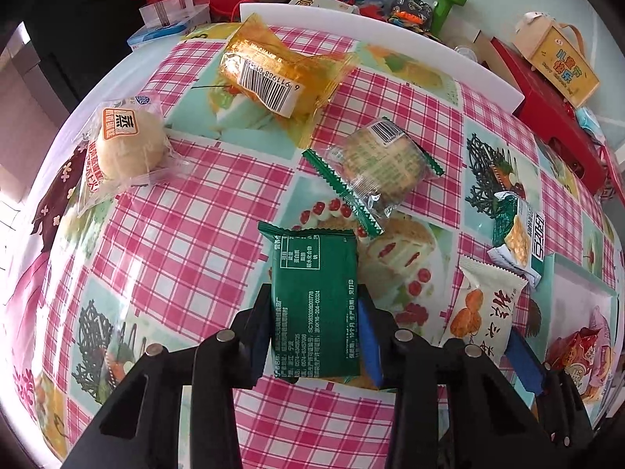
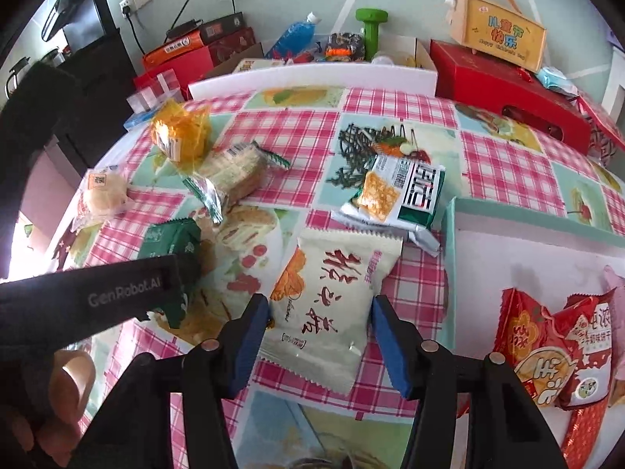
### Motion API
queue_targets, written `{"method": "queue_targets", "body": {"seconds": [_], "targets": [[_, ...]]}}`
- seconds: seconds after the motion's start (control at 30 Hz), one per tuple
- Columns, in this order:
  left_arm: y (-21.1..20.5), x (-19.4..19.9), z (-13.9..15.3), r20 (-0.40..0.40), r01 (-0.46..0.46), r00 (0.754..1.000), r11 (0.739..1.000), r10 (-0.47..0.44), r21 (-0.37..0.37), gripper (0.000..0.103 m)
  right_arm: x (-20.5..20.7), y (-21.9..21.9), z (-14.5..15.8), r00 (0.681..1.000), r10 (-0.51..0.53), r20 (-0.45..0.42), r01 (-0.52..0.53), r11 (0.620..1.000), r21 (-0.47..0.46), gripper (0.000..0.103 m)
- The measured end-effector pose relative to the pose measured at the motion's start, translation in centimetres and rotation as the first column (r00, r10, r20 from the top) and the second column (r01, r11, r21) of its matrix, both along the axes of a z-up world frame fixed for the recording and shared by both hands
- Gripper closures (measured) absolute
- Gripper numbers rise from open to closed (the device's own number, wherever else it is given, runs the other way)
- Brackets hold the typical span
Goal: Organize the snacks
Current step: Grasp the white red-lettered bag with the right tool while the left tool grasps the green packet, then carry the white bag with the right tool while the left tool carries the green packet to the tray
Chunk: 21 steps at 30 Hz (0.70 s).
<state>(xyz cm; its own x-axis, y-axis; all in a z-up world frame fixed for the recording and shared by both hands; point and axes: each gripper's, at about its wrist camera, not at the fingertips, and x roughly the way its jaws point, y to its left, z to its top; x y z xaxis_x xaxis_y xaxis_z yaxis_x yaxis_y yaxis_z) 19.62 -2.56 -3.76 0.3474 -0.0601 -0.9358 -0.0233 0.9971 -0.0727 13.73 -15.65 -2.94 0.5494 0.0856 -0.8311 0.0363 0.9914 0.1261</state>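
Note:
My left gripper [image 1: 314, 293] points down at the checked tablecloth, shut on a dark green snack packet [image 1: 312, 258] that stands upright between its blue pads. In the right wrist view the same green packet [image 2: 172, 238] shows at the left. My right gripper [image 2: 320, 305] has its pads pressed on both sides of a cream snack packet [image 2: 336, 273] with red writing, which lies on the cloth. To its right a white tray [image 2: 508, 258] with a teal rim holds red snack packets [image 2: 547, 344].
Loose on the cloth are an orange-wrapped snack [image 1: 273, 74], a wrapped bun [image 1: 129, 144], a clear green-edged cracker pack [image 1: 375, 168] and a green-white cracker bag [image 1: 515, 234]. Behind the table stand a red box [image 2: 508, 78], a yellow gift box [image 2: 500, 31] and a green dumbbell [image 2: 371, 27].

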Motion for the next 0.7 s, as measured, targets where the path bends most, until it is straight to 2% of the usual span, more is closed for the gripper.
{"method": "queue_targets", "body": {"seconds": [0.27, 0.37, 0.7], "targets": [[-0.3, 0.2, -0.2, -0.002, 0.006, 1.0, 1.0, -0.006, 0.012, 0.062, 0.2, 0.3, -0.5, 1.0, 0.001, -0.014, -0.002, 1.0, -0.01, 0.038], [-0.3, 0.2, -0.2, -0.002, 0.008, 1.0, 1.0, -0.008, 0.012, 0.062, 0.1, 0.9, -0.6, 1.0, 0.008, -0.01, -0.009, 0.999, -0.054, 0.038], [-0.3, 0.2, -0.3, -0.001, 0.014, 1.0, 0.999, -0.014, 0.029, 0.062, -0.1, 1.1, -0.6, 1.0, 0.007, -0.01, -0.008, 0.997, -0.08, 0.039]]}}
